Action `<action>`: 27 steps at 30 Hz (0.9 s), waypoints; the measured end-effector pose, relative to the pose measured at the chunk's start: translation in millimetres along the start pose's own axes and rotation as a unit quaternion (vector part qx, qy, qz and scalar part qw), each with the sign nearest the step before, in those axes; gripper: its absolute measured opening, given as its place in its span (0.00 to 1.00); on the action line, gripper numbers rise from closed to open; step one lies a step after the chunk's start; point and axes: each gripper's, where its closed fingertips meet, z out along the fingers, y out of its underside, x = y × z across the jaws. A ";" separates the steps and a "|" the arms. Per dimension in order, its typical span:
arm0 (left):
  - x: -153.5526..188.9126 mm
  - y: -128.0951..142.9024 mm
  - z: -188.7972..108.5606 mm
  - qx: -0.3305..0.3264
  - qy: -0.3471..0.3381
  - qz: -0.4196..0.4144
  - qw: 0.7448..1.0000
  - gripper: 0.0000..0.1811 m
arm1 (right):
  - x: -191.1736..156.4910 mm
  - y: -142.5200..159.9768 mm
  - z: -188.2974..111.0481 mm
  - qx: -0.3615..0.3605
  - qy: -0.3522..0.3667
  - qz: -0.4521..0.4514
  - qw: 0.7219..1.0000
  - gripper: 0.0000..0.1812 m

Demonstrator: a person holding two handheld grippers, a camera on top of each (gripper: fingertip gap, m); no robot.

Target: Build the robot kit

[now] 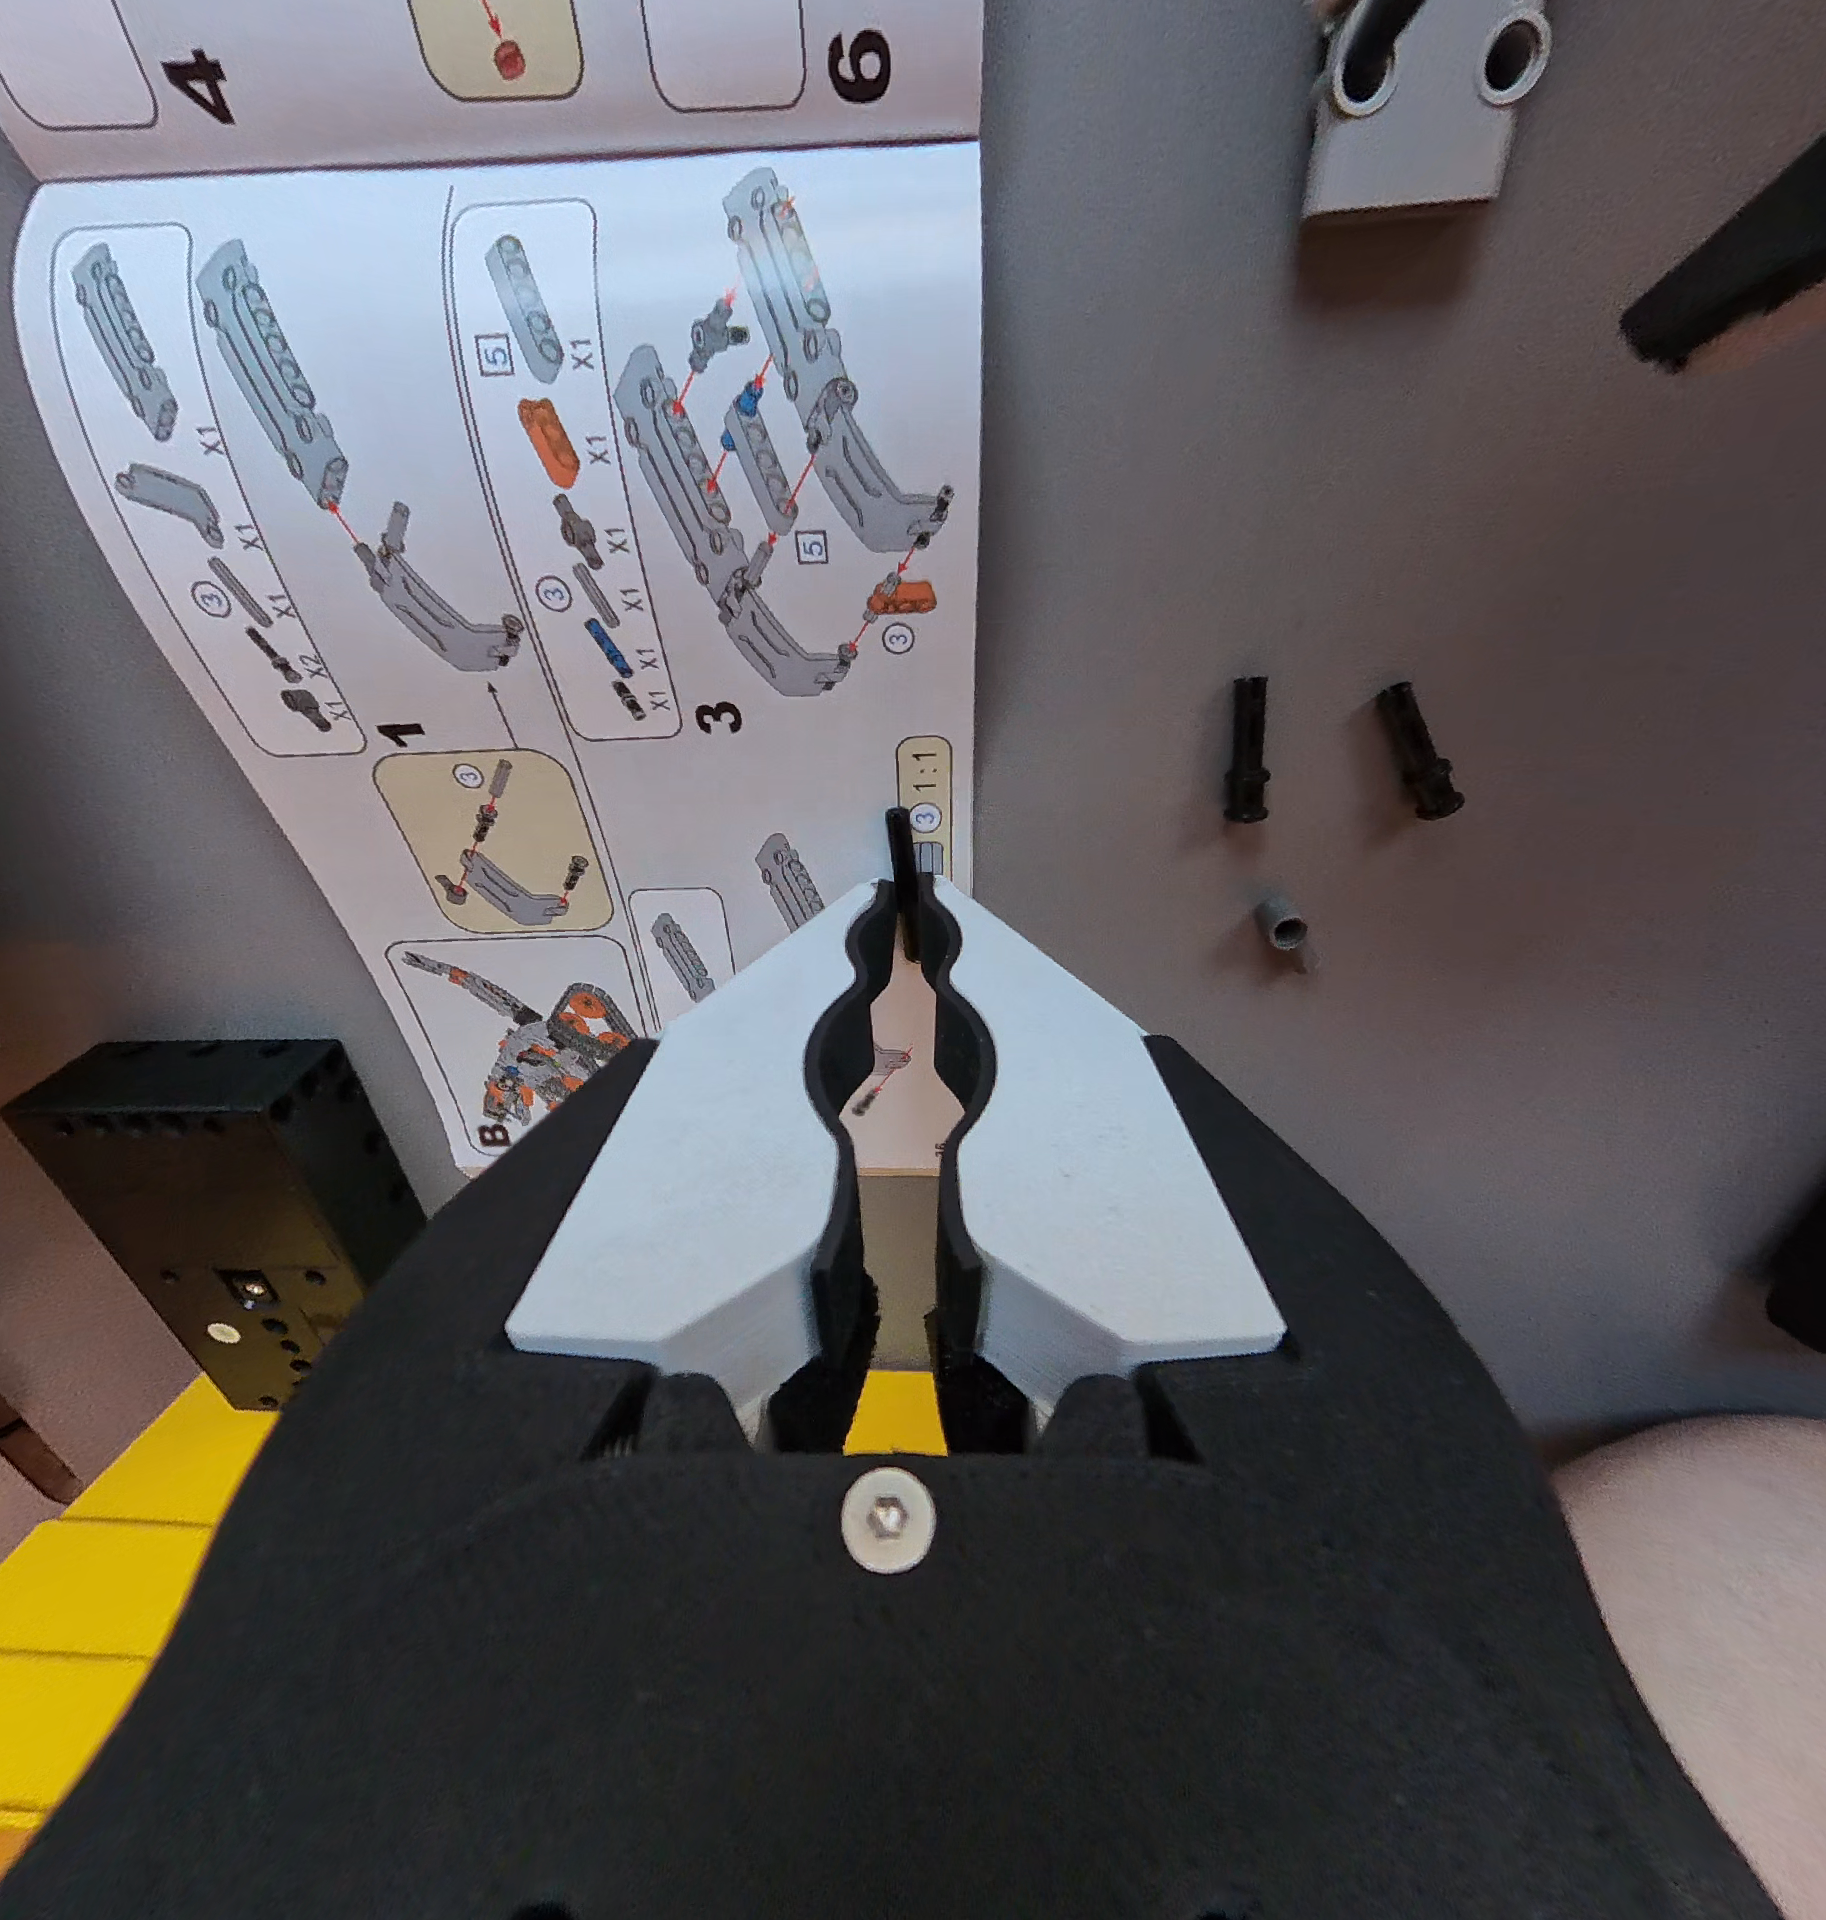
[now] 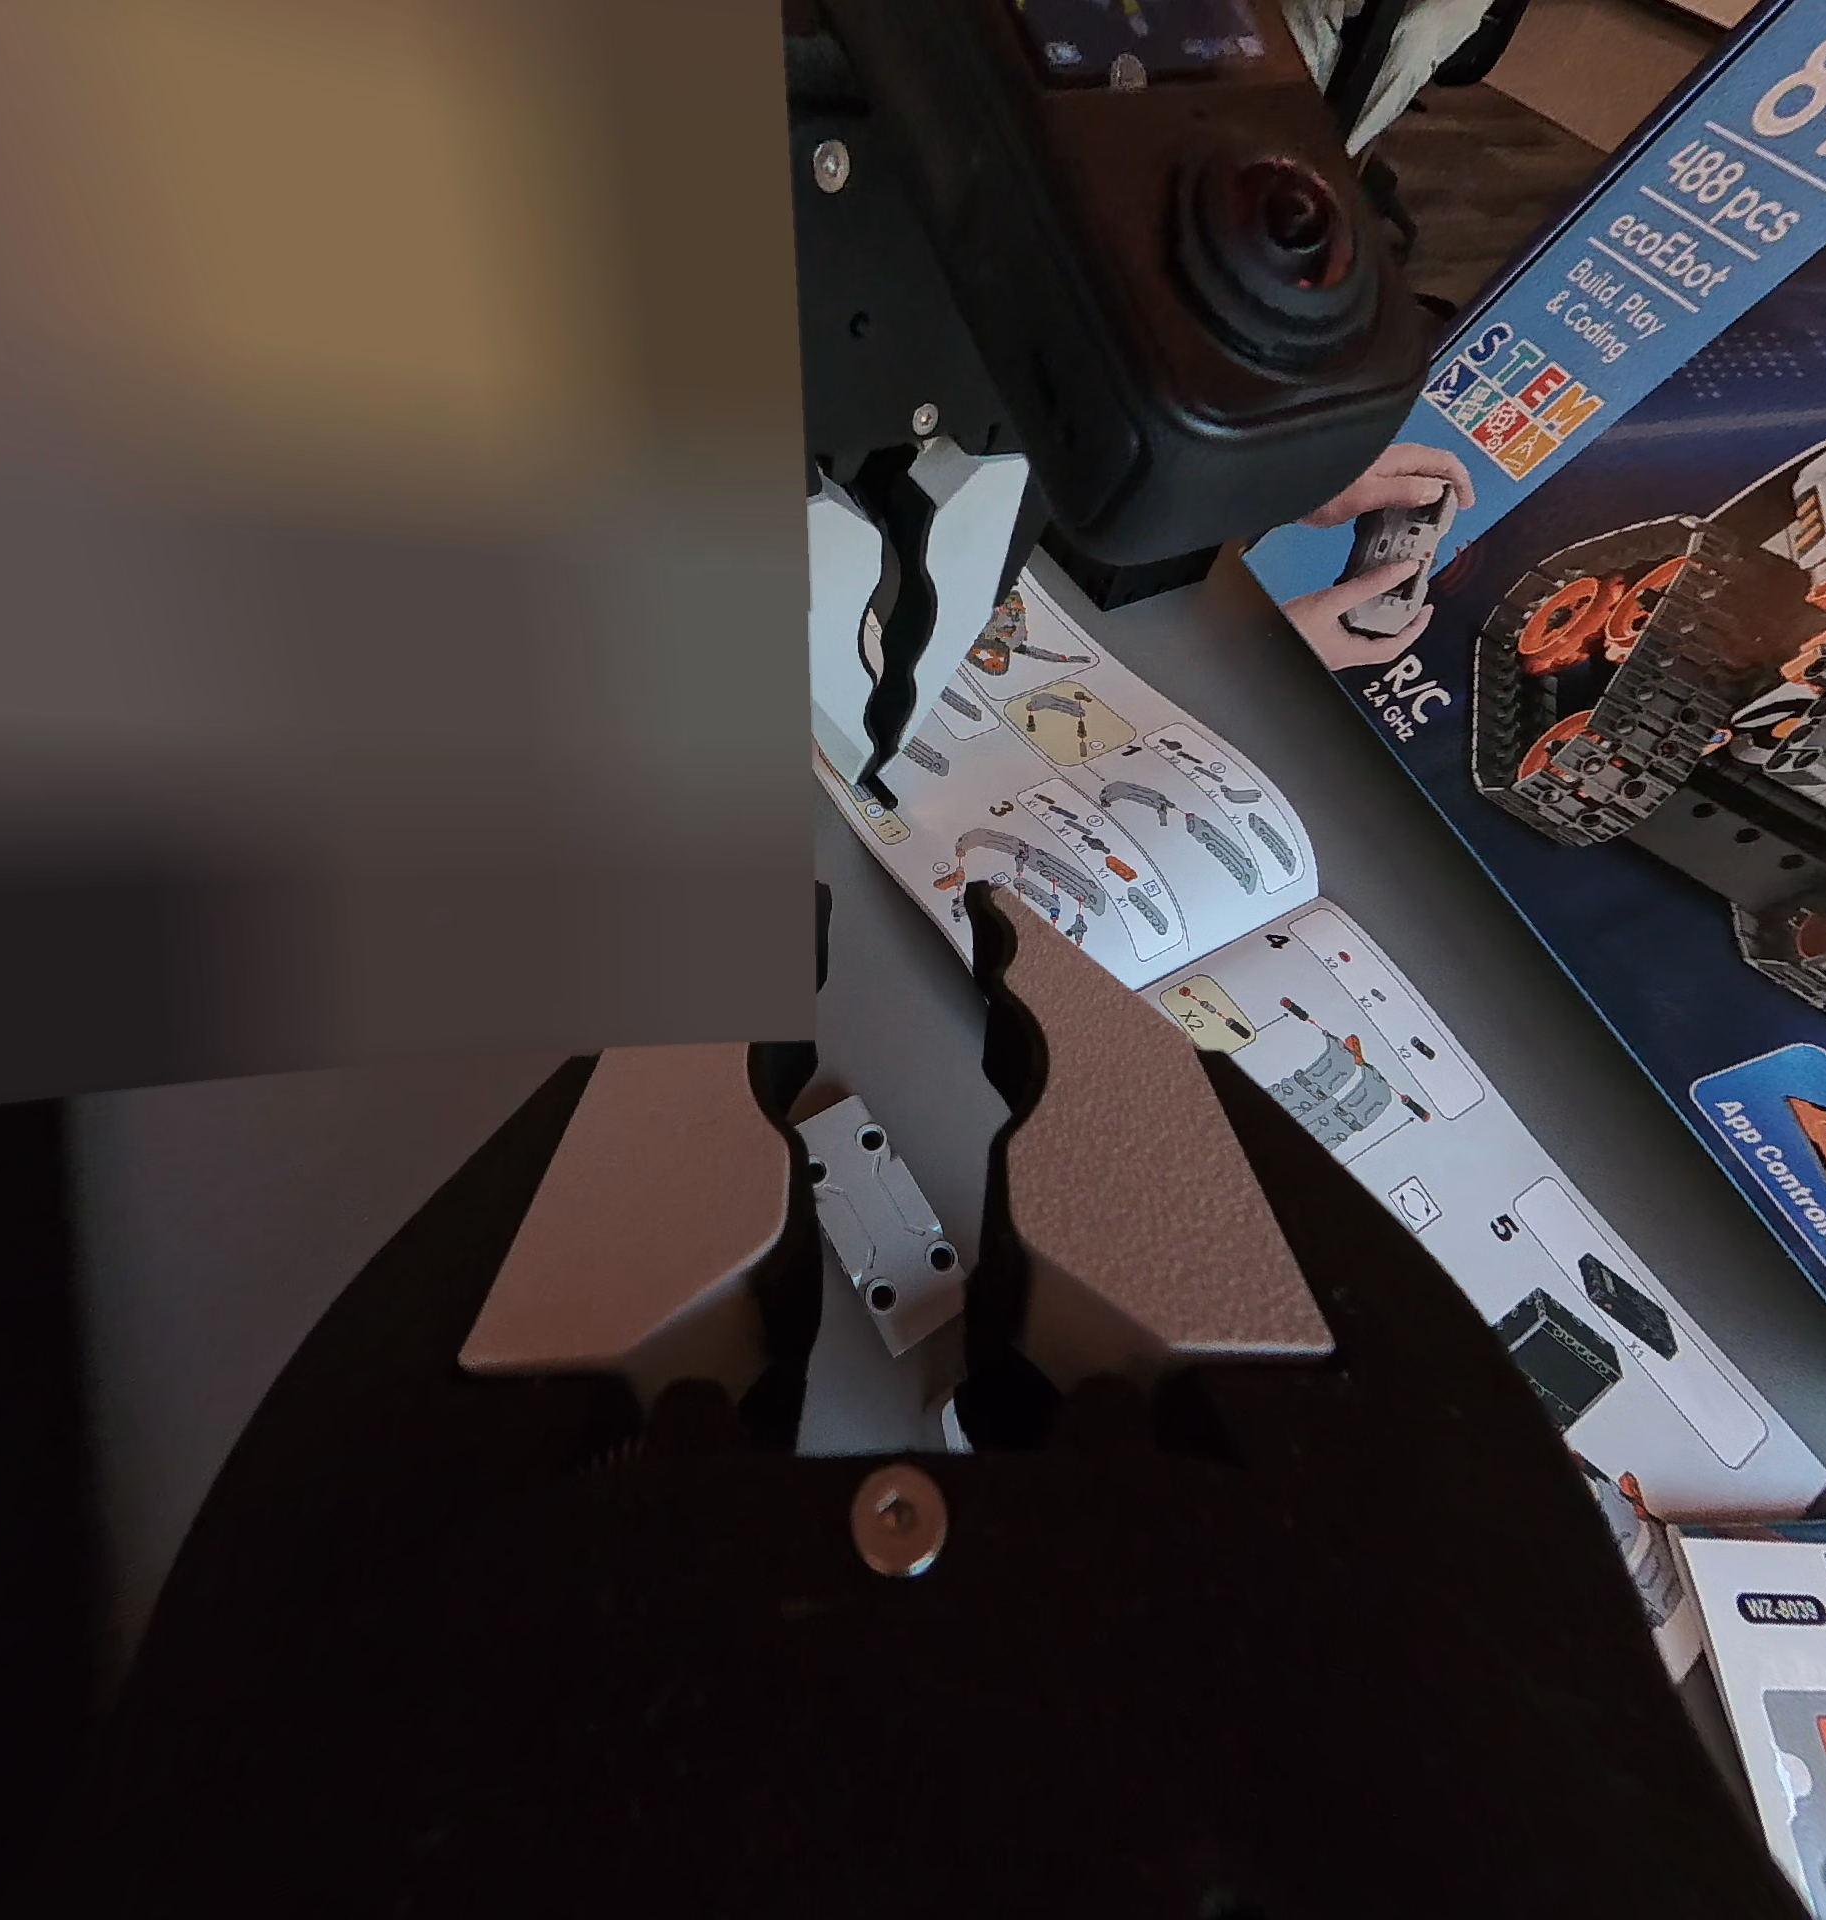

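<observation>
My left gripper (image 1: 904, 896) is shut on a thin black axle (image 1: 901, 857) that sticks out past its tips. It hangs over the right edge of an open instruction booklet (image 1: 421, 416). The right wrist view also shows the left gripper (image 2: 878, 795), tips down on the booklet (image 2: 1200, 831). My right gripper (image 2: 898, 920) stands with its jaws apart; a blurred patch hides its left fingertip. A grey beam with holes (image 2: 878, 1236) shows in the gap between its fingers. The beam (image 1: 1408, 125) and a black finger of the right gripper (image 1: 1761, 260) also show at the top right of the left wrist view.
Two black pins (image 1: 1247, 748) (image 1: 1418, 750) and a small grey bush (image 1: 1281, 923) lie on the grey table (image 1: 1563, 1091). A black block (image 1: 202, 1195) and a yellow surface (image 1: 57, 1610) are at the left. A big blue toy box (image 2: 1667, 623) and a white card (image 2: 1802, 1714) are at the right. Some 11 cm of space lies between my two pairs of fingers.
</observation>
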 end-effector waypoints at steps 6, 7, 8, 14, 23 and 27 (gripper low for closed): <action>3.0 -0.1 -0.2 -0.001 0.003 0.005 1.000 0.01 | -0.5 1.2 0.4 -0.003 -0.001 -0.001 1.000 0.14; 3.7 -0.2 0.1 -0.003 0.003 0.007 1.000 0.01 | -0.6 1.2 0.3 -0.003 0.000 -0.002 1.000 0.14; 3.7 -0.4 0.4 -0.005 0.001 0.010 1.000 0.01 | -0.7 1.2 0.2 -0.004 0.000 -0.003 1.000 0.14; 3.5 -0.7 1.1 -0.005 0.003 0.007 1.000 0.01 | -1.4 2.6 1.4 -0.007 -0.002 -0.003 1.000 0.14; -9.3 40.0 -111.2 0.152 -0.093 -0.092 0.980 0.01 | -4.5 -3.1 -2.7 0.007 0.000 -0.009 1.000 0.14; -34.6 125.4 -178.9 0.221 -0.228 -0.226 0.921 0.01 | -9.0 -2.6 1.6 0.007 -0.005 -0.016 1.000 0.14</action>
